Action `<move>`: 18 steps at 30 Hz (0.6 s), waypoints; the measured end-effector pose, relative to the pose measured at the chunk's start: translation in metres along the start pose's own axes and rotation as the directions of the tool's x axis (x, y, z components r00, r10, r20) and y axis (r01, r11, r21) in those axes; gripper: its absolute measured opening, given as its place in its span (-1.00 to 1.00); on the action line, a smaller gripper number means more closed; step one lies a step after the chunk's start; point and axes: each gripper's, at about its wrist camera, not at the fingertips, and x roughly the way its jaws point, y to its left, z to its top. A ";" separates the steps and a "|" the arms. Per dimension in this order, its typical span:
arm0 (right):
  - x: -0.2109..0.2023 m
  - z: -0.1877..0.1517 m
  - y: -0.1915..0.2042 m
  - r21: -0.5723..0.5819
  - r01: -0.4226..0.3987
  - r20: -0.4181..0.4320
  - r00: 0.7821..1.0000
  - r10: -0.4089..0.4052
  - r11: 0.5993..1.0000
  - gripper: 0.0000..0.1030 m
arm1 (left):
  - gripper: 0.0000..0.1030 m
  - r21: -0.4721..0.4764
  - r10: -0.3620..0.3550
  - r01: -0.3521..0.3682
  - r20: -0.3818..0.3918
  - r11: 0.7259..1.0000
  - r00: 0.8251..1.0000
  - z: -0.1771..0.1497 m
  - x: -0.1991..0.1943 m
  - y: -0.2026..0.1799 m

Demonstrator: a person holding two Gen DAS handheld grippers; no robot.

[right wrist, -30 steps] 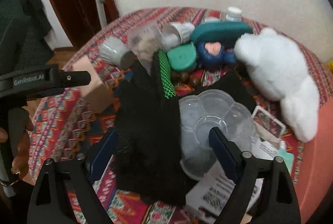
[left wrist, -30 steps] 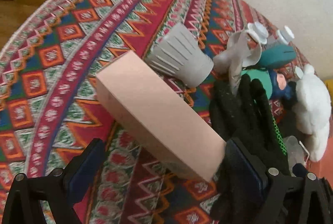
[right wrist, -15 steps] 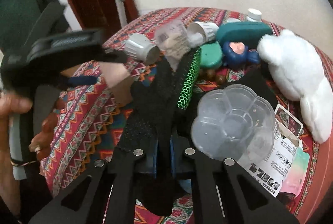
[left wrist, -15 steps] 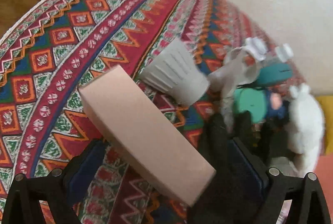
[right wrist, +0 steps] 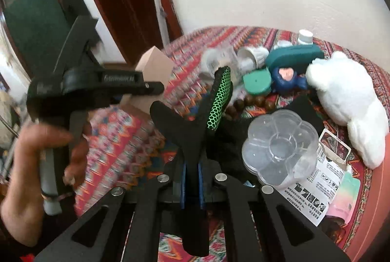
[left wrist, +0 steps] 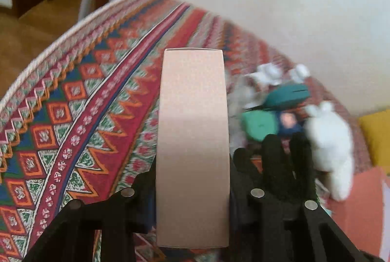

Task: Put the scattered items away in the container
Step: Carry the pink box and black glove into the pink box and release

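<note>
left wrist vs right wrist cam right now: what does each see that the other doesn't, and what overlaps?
Left wrist only: the left gripper, whose jaws have just been closing, clamped on both sides of the pink box; a yellow object at the right edge.

Right wrist only: the right gripper shut on the black glove, the clear flower-shaped tray, printed leaflet, brown beads, the person's hand.

Both: patterned tablecloth, pink box, black glove, white plush toy, teal case, green case.

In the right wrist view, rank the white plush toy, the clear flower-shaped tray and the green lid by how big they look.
1. white plush toy
2. clear flower-shaped tray, though it lies nearer the camera, so its true size is unsure
3. green lid
</note>
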 end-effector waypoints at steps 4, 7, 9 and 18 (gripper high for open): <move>-0.036 0.005 -0.001 0.055 -0.086 0.083 0.993 0.082 0.995 -0.87 | -0.28 0.035 -0.068 0.066 0.050 0.997 0.996 0.000 -0.033 -0.019; -0.070 0.009 -0.003 0.095 -0.152 0.160 0.978 0.135 0.984 -0.87 | -0.28 0.064 -0.141 0.137 0.072 0.989 0.987 0.001 -0.058 -0.036; -0.098 0.011 -0.005 0.116 -0.181 0.223 0.963 0.152 0.977 -0.87 | -0.28 0.101 -0.214 0.206 0.081 0.973 0.973 -0.002 -0.074 -0.059; -0.313 -0.019 -0.030 0.177 0.131 0.626 0.750 -0.214 0.976 -0.86 | -0.28 0.367 -0.479 0.462 -0.050 0.807 0.876 -0.058 -0.108 -0.230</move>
